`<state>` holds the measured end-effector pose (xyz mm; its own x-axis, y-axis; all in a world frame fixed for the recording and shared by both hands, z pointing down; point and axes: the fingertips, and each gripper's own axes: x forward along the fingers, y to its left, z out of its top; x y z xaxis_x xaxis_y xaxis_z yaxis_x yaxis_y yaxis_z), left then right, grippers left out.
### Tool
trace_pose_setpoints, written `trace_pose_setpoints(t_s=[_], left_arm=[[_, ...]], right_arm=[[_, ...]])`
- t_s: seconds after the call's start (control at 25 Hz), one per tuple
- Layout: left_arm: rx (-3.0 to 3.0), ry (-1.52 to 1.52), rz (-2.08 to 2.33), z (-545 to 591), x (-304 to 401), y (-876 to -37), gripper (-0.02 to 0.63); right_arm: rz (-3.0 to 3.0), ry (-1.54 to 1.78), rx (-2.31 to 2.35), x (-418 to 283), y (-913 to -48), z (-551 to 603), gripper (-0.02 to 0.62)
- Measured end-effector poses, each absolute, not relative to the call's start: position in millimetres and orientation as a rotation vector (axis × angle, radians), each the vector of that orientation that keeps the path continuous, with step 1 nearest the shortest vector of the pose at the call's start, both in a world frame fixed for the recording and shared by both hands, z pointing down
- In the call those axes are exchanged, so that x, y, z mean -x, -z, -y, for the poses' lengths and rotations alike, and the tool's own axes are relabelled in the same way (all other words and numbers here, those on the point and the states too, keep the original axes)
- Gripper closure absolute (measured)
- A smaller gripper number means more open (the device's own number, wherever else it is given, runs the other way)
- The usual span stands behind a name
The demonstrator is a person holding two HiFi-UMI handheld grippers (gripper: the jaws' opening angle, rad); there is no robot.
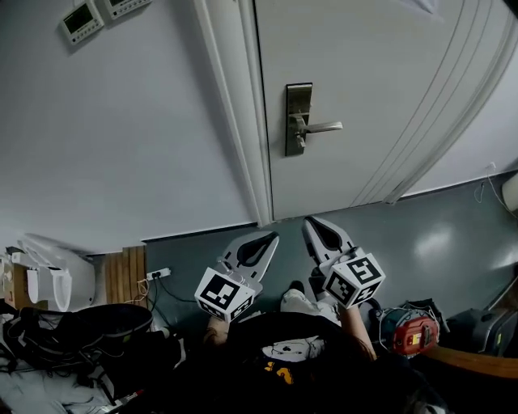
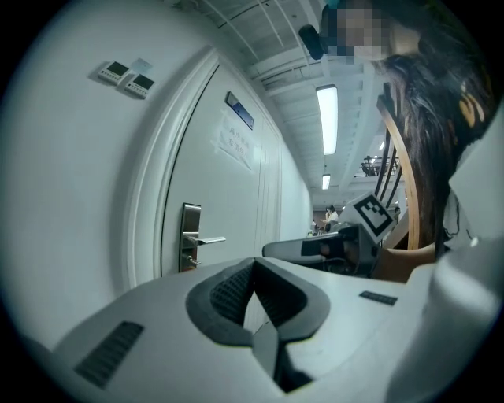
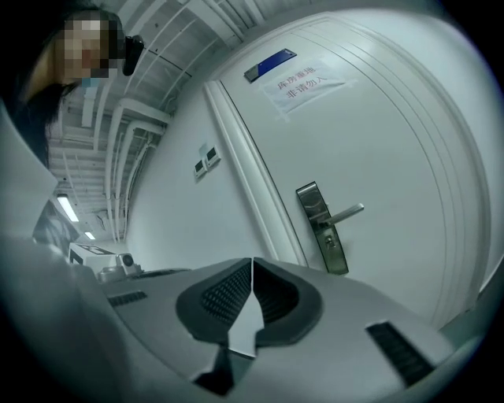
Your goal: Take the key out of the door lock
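Observation:
The white door [image 1: 380, 89] is closed and carries a steel lock plate [image 1: 298, 119] with a lever handle [image 1: 322, 127]. A small key [image 1: 298, 143] seems to stick out of the plate below the lever; it is too small to be sure. The plate also shows in the left gripper view [image 2: 190, 236] and the right gripper view [image 3: 323, 228]. Both grippers point level at the door from well short of it. My left gripper [image 1: 271, 236] is shut and holds nothing. My right gripper [image 1: 312, 221], just beside it, is also shut and holds nothing.
Two wall control panels [image 1: 81, 20] hang left of the door frame [image 1: 243, 121]. A power strip [image 1: 158, 273] lies by the wall, with dark bags [image 1: 73, 331] at the lower left. A red tool [image 1: 413, 333] sits at the lower right. A paper notice [image 3: 303, 83] is on the door.

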<state>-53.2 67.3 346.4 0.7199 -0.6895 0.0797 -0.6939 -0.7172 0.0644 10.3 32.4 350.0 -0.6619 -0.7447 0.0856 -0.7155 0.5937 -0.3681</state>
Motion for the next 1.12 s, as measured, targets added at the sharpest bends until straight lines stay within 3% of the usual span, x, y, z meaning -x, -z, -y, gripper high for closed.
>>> trace_pose_setpoints(t_s=[0.68, 1.12], left_arm=[[-2.810, -0.209, 1.203, 22, -13, -355, 0.601], [-2.774, -0.270, 1.206, 49, -3, -369, 0.600]], right_arm=[[-2.752, 0.676, 1.140, -65, -367, 61, 0.591], [-2.729, 0.766, 1.161, -60, -387, 86, 0.591]])
